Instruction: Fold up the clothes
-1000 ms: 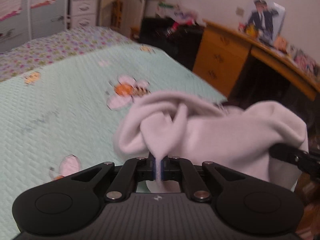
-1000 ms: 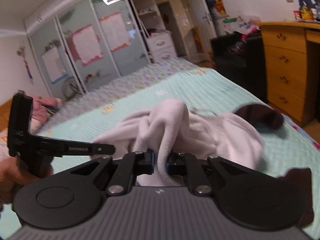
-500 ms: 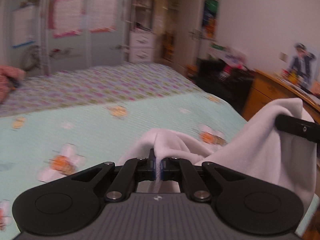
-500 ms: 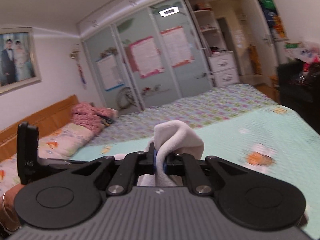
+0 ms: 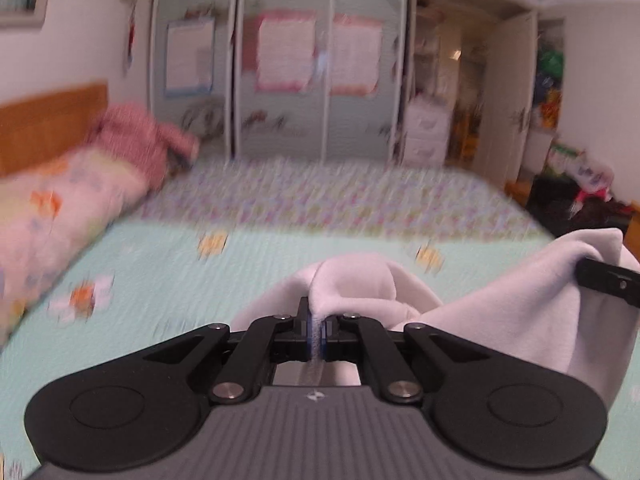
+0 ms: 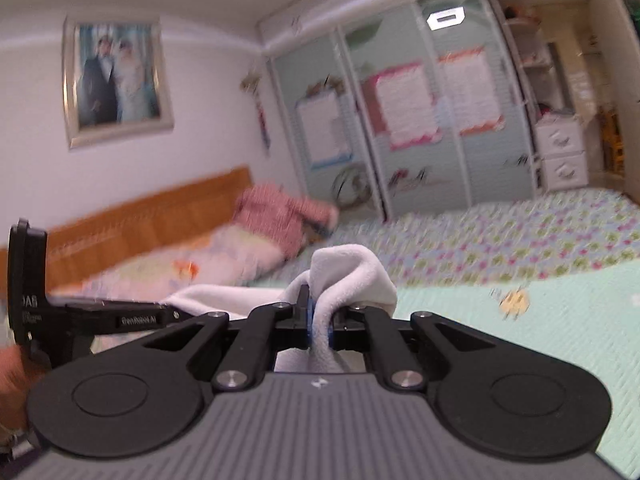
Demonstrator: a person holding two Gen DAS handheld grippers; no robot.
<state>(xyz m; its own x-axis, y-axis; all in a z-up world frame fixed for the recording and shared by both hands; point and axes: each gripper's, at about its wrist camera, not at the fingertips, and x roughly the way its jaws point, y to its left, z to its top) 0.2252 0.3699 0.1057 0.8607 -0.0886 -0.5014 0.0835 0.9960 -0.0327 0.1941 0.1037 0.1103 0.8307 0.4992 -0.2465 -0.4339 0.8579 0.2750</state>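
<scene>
A white fleece garment (image 5: pixel 520 304) hangs between my two grippers above the bed. My left gripper (image 5: pixel 317 334) is shut on a bunched edge of it. My right gripper (image 6: pixel 319 330) is shut on another edge of the garment (image 6: pixel 352 276), which humps over its fingers. The right gripper's body shows at the right edge of the left wrist view (image 5: pixel 608 284), draped in the cloth. The left gripper's body shows at the left in the right wrist view (image 6: pixel 80 316). The lower part of the garment is hidden behind the grippers.
A mint quilt with flower motifs (image 5: pixel 160 280) covers the bed, with a floral sheet (image 5: pixel 340 200) beyond it. A pink checked garment (image 5: pixel 136 140) lies on bedding by the wooden headboard (image 6: pixel 160 208). Mirrored wardrobe doors (image 5: pixel 320 72) stand behind. A dark cluttered stand (image 5: pixel 576 204) stands at the right.
Both grippers have lifted and swung left with the garment, from facing the desk side to facing the wardrobe and headboard. The garment has come up off the quilt.
</scene>
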